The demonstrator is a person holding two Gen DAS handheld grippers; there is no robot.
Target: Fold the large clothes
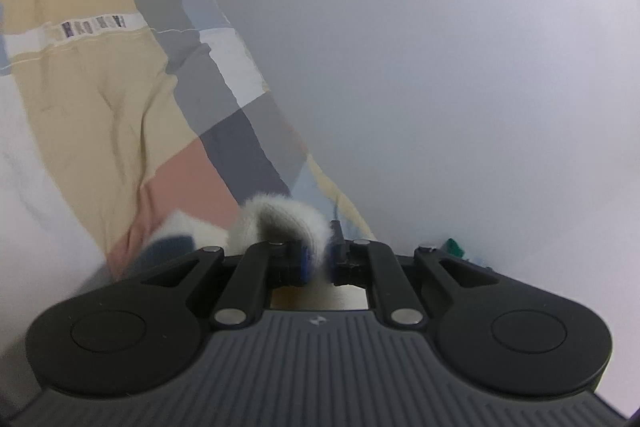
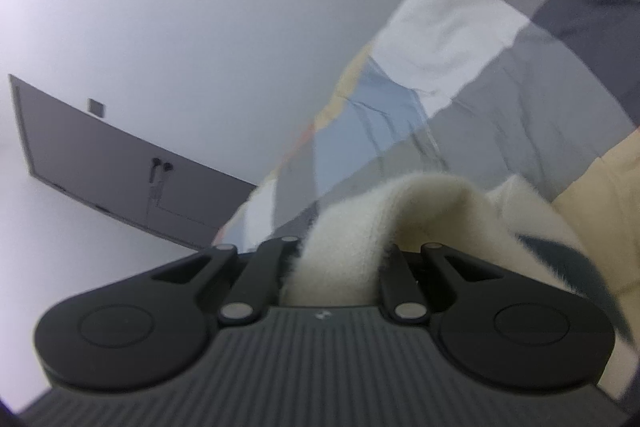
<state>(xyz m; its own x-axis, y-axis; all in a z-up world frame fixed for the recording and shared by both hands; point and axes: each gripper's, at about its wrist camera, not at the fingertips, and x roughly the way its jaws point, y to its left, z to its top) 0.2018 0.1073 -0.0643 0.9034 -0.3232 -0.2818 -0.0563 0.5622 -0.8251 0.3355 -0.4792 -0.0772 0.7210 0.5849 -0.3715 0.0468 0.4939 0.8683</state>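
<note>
Two black two-finger grippers each pinch a fuzzy cream fold of the colour-block fleece garment [image 1: 120, 115] (patches of beige, grey, pink, white, pale blue), which stretches across the smooth white table [image 1: 440, 87]. The left gripper [image 1: 318, 259] and the right gripper [image 2: 340, 267] are both clamped on fabric. Only the right view shows a dark flat panel [image 2: 120, 171] with earphones [image 2: 160, 169] beyond.

Left tongs [image 1: 318, 259] clamped shut, right tongs [image 2: 340, 267] clamped shut, both angled slightly downward

Left gripper [image 1: 318, 261] clamped on patchwork garment's [image 1: 120, 99] fuzzy hem [image 1: 280, 217].
</note>
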